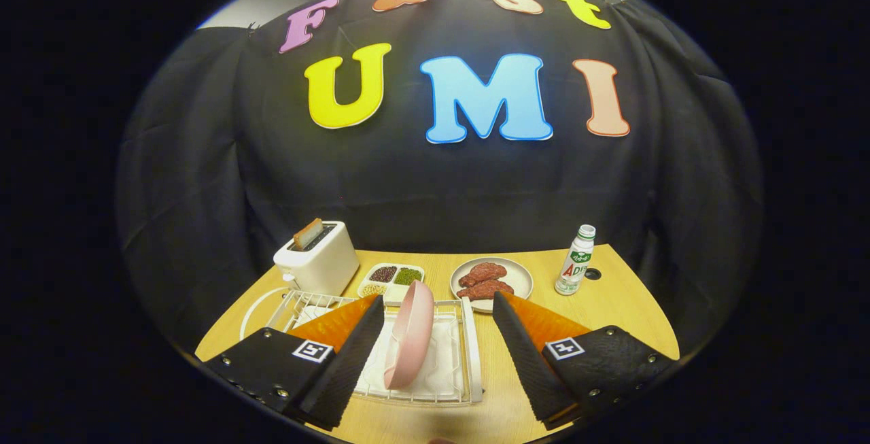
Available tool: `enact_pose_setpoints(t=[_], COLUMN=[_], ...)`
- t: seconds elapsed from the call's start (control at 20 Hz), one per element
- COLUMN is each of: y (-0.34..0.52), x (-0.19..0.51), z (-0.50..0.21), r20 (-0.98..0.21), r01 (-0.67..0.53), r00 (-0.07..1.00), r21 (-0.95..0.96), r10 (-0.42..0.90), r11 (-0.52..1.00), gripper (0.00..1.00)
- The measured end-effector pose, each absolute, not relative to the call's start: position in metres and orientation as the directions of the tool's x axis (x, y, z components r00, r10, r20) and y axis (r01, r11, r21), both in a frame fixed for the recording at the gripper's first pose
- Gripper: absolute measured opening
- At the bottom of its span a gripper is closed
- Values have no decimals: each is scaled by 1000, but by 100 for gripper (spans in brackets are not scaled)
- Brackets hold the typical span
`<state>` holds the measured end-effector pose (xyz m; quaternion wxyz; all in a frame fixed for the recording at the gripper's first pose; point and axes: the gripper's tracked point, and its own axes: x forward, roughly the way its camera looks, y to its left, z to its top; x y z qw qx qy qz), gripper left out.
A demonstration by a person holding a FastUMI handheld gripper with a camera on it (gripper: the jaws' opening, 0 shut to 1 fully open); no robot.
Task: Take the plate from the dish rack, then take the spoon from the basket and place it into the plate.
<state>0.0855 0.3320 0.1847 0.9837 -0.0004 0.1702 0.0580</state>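
Note:
A pink plate stands on edge in the white wire dish rack on the wooden table. My gripper is open, and its two black fingers with orange backs spread wide above the rack. The plate lies between the fingers, closer to the left finger, and neither finger touches it. The right finger hangs over the table just right of the rack.
Beyond the rack stand a white toaster holding a slice of bread, a small divided dish of beans, a plate of meat and a white bottle. Bare wooden table stretches to the right.

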Motion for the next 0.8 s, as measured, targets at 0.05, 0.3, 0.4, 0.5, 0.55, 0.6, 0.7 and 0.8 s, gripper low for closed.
enact_pose_setpoints(t=[0.05, 0.3, 0.4, 0.5, 0.55, 0.6, 0.7, 0.8], y=[335, 341, 346, 349, 352, 349, 343, 340], x=[91, 109, 111, 117, 119, 126, 131, 133], z=[177, 148, 135, 123, 120, 114, 123, 117], r20=[-353, -486, -555, -610, -623, -629, -637, -668], r01=[-108, -56, -36, -24, -21, 5, 45, 62], r00=[930, 873, 831, 792, 782, 776, 766, 727], r21=[3, -8, 3, -16, -16, -42, -90, -168], r10=[102, 45, 32, 10, 6, -31, -92, -160], r11=[994, 998, 999, 1000, 1000, 999, 995, 984], gripper=[98, 90, 86, 70, 70, 70, 41, 39])
